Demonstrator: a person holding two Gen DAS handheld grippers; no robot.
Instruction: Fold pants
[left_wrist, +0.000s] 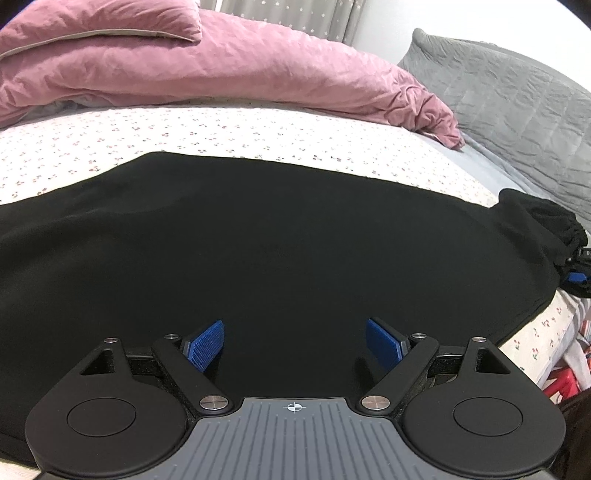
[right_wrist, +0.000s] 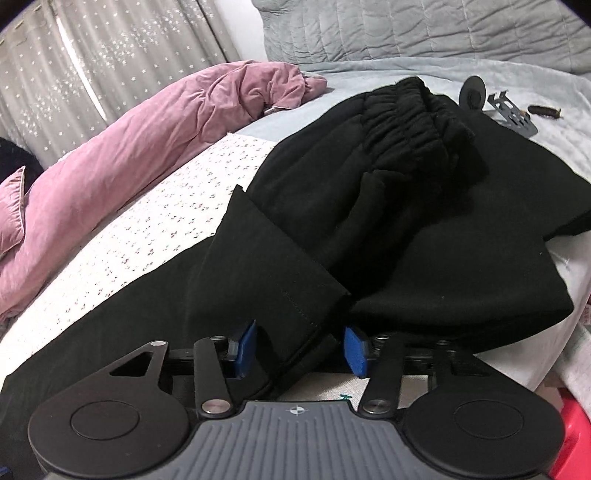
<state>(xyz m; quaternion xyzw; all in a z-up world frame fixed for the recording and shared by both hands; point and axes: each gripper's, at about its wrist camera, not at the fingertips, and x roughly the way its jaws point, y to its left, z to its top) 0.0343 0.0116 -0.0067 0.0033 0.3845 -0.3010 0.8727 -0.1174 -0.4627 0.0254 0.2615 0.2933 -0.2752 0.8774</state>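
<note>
— Left wrist view: what is seen of the left hand-held gripper?
— Its blue pads are spread wide apart, nothing held between them, above the black pants, which are laid flat across the floral bed sheet.
— And in the right wrist view?
— The right hand-held gripper is seen parted too; a folded leg hem passes between the pads, but no clamping is shown. The elastic waistband is bunched farther back, with a pink duvet piled along the bed's far side.
</note>
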